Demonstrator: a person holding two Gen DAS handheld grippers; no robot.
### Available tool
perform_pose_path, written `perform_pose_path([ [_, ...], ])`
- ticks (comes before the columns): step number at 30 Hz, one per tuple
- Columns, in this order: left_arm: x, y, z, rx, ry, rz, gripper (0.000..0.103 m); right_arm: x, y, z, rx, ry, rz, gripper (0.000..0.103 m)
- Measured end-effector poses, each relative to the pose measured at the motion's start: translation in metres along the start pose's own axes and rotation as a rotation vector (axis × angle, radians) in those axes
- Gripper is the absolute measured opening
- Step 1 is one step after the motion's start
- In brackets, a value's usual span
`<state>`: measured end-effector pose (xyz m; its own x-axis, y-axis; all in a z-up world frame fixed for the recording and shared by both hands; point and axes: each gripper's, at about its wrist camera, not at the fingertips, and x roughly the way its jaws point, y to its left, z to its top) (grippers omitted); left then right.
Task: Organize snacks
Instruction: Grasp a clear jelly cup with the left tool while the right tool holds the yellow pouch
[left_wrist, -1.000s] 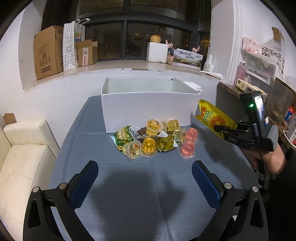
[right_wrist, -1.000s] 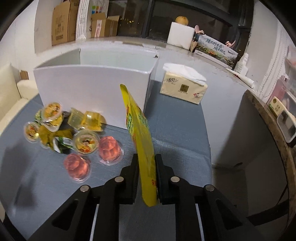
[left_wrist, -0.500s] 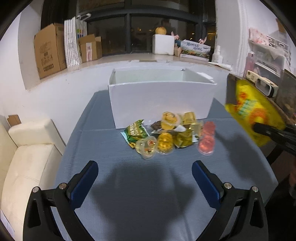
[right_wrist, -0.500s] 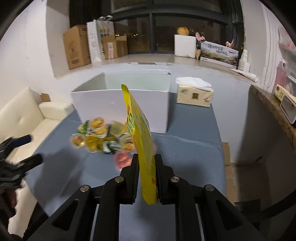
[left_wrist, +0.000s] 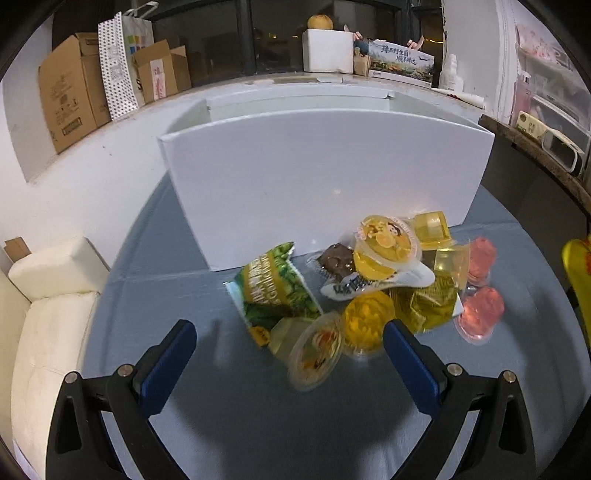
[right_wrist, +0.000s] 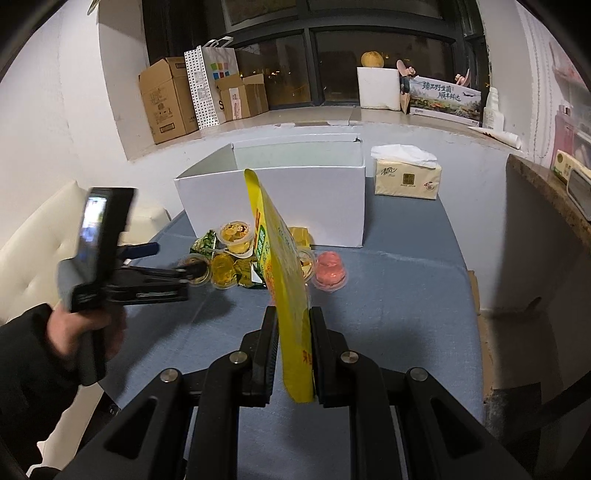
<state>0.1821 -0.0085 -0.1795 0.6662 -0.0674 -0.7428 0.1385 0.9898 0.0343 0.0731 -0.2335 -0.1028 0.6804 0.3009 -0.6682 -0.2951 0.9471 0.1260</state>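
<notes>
Pouch (right_wrist: 284, 280) pinched upright btwn right hand-held gripper (right_wrist: 294, 325) fingers.

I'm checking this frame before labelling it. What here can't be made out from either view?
- White box floor: hidden by its front wall, both views.
- Yellow pouch print: edge-on in right wrist view; cut off at the frame edge in left.
- Snacks behind the pouch: blocked, right wrist view.
- Left hand-held gripper fingertips: blurred there.

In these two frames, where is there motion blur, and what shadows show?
Left wrist view: jelly cups nearest the open left gripper smear; its shadow darkens the blue tablecloth. Right wrist view: the left gripper blurs; the yellow pouch in the right gripper stays sharp.
</notes>
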Motion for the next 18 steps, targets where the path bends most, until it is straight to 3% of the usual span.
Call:
perform_pose_path([
  [4, 0.010, -0.001, 0.004, -0.010, 0.008, -0.041, 0.098, -0.002, 0.000, -0.001, 0.005, 0.000, -0.004, 0.017],
  [6, 0.014, 0.001, 0.002, -0.028, 0.020, -0.083, 0.086, -0.003, 0.000, -0.001, 0.008, -0.003, -0.004, 0.017],
  [8, 0.019, -0.002, 0.001, 0.001, 0.044, -0.089, 0.066, -0.006, 0.001, -0.001, 0.012, -0.013, 0.004, 0.017],
  [11, 0.021, 0.000, 0.002, -0.011, 0.062, -0.112, 0.049, -0.006, 0.003, 0.000, 0.006, -0.014, 0.006, 0.017],
  [15, 0.019, 0.005, 0.000, -0.028, 0.068, -0.123, 0.049, 0.000, 0.007, -0.001, -0.008, -0.003, 0.009, 0.017],
  [18, 0.017, 0.008, 0.000, -0.033, 0.066, -0.130, 0.049, 0.011, 0.004, -0.005, 0.001, 0.019, 0.010, 0.007],
])
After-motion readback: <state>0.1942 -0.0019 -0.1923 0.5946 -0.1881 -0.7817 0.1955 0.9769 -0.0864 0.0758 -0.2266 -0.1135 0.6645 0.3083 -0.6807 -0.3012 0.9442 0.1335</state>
